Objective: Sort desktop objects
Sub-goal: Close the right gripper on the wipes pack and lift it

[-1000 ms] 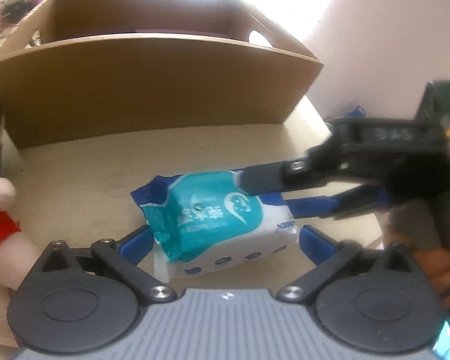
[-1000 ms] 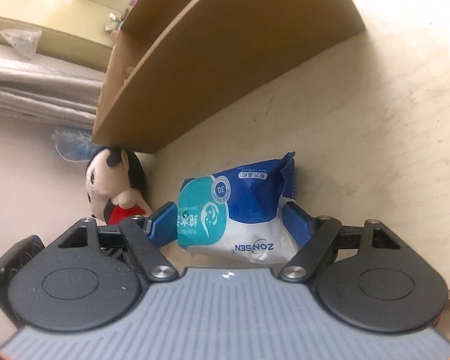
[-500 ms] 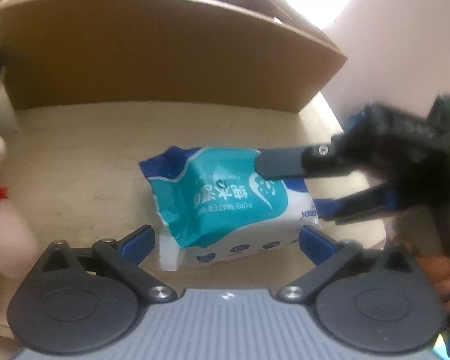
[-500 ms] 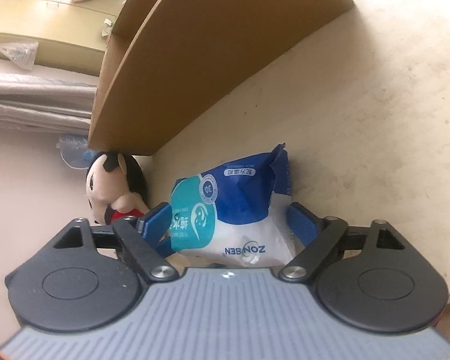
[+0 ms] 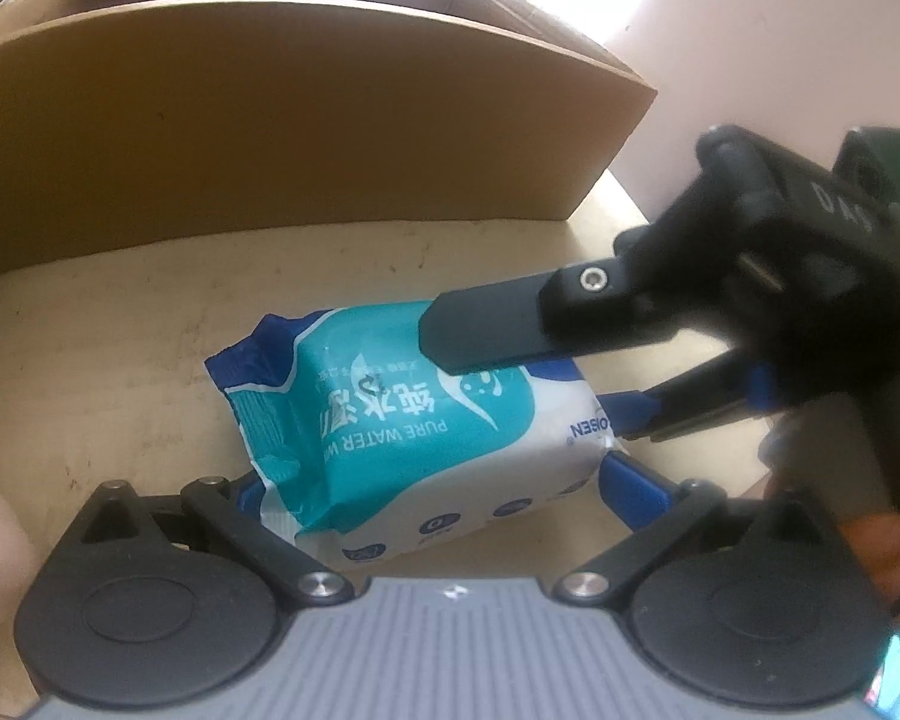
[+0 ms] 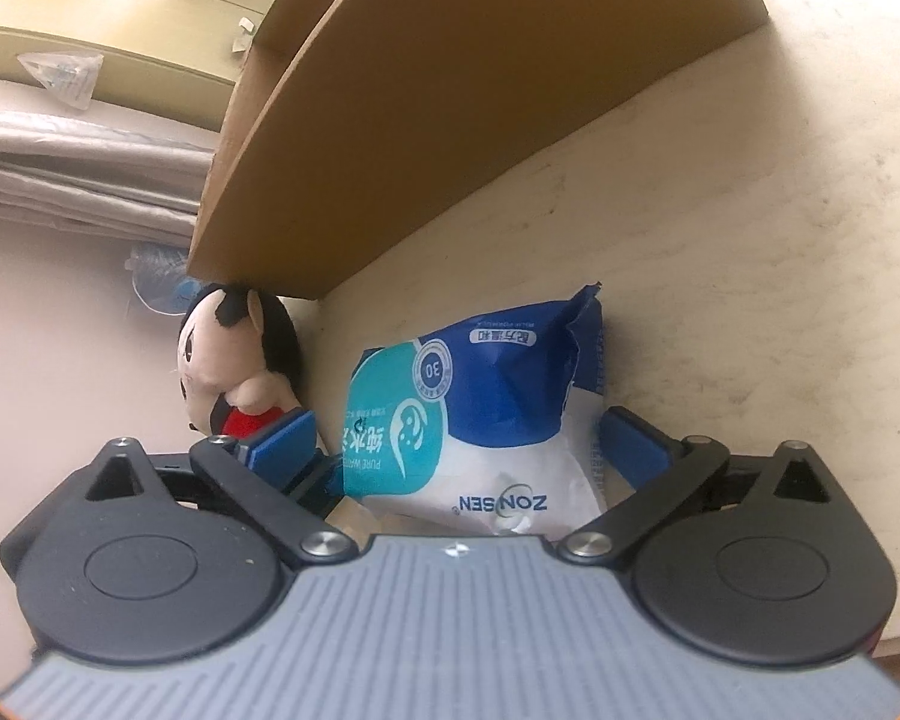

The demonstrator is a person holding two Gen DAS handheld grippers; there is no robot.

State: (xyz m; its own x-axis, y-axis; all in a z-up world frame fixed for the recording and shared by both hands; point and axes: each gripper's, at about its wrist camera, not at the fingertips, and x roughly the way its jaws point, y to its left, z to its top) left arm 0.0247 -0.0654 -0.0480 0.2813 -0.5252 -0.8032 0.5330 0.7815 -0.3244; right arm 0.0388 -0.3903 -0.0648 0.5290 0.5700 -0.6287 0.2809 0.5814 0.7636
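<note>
A teal, blue and white wet-wipes pack point(image 5: 414, 426) lies on the beige table, in front of a brown cardboard box point(image 5: 270, 132). My left gripper point(image 5: 432, 480) is open, with its blue pads on either side of the pack's near end. My right gripper point(image 6: 462, 450) is also open around the pack point(image 6: 486, 408) from the right side; in the left wrist view its upper finger point(image 5: 510, 324) lies across the pack's top. The pack rests on the table.
The cardboard box point(image 6: 450, 108) stands right behind the pack. A Mickey-style plush doll point(image 6: 234, 360) sits at the table's edge beside the box corner. Beyond the edge are a cabinet point(image 6: 90, 30) and folded grey sheets.
Both grippers have moved closer in on the pack, which fills more of each view. The pack has shifted and turned slightly. The plush has slid out of the left wrist view.
</note>
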